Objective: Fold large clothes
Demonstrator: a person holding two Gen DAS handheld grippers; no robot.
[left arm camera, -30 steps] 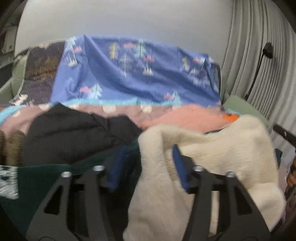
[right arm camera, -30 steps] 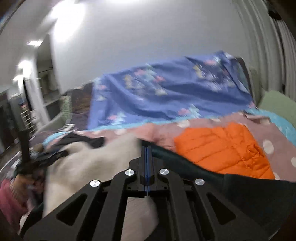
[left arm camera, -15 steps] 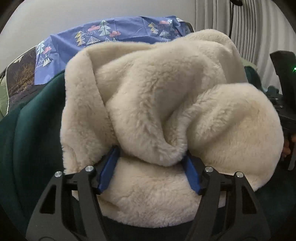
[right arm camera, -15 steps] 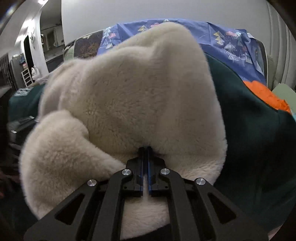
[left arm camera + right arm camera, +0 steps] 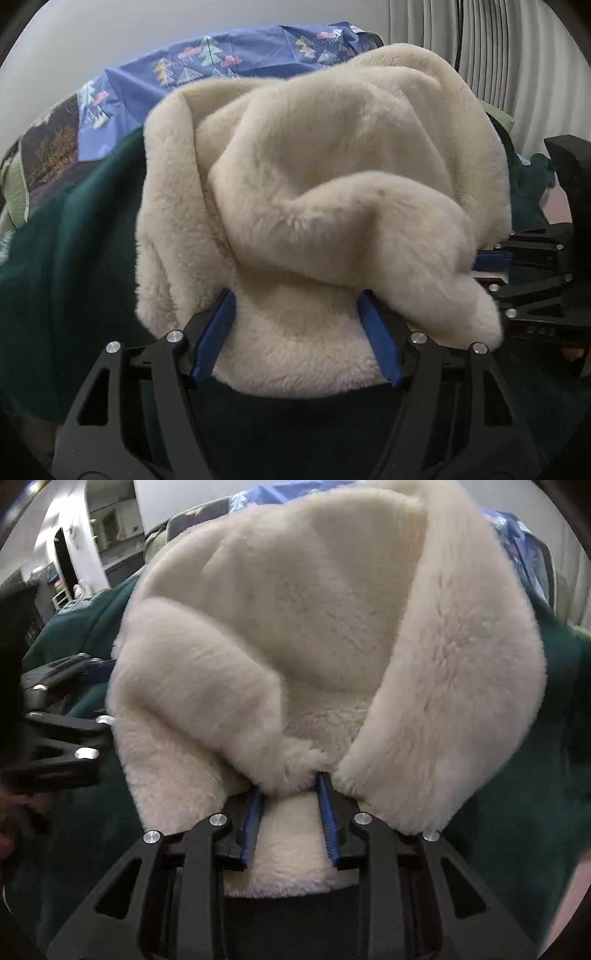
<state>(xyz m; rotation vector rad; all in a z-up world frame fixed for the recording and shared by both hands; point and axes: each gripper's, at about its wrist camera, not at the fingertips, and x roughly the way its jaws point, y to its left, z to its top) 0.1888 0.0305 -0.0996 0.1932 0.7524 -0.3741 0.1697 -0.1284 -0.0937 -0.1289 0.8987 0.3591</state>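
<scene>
A dark green garment (image 5: pixel 70 236) with thick cream fleece lining (image 5: pixel 314 177) fills both views, bunched up close to the cameras; it also shows in the right wrist view (image 5: pixel 317 627). My left gripper (image 5: pixel 295 332) is wide open with a fold of the fleece lying between its blue fingers (image 5: pixel 216 332). My right gripper (image 5: pixel 290 812) is partly open, its blue pads (image 5: pixel 327 812) apart around a bunch of the fleece. The right gripper shows at the right edge of the left wrist view (image 5: pixel 491 260), against the fleece. The left gripper shows at the left edge of the right wrist view (image 5: pixel 92 668).
A blue sheet with a tree print (image 5: pixel 236 62) covers the back of the bed. A dark patterned cushion (image 5: pixel 44 155) lies at the far left. Grey pleated curtains (image 5: pixel 517 55) hang at the right. A doorway and shelves (image 5: pixel 92 535) are at the far left.
Both grippers came in close to the fleece-lined garment, which now fills the views. My right gripper went from shut to partly open. My left gripper stayed open.
</scene>
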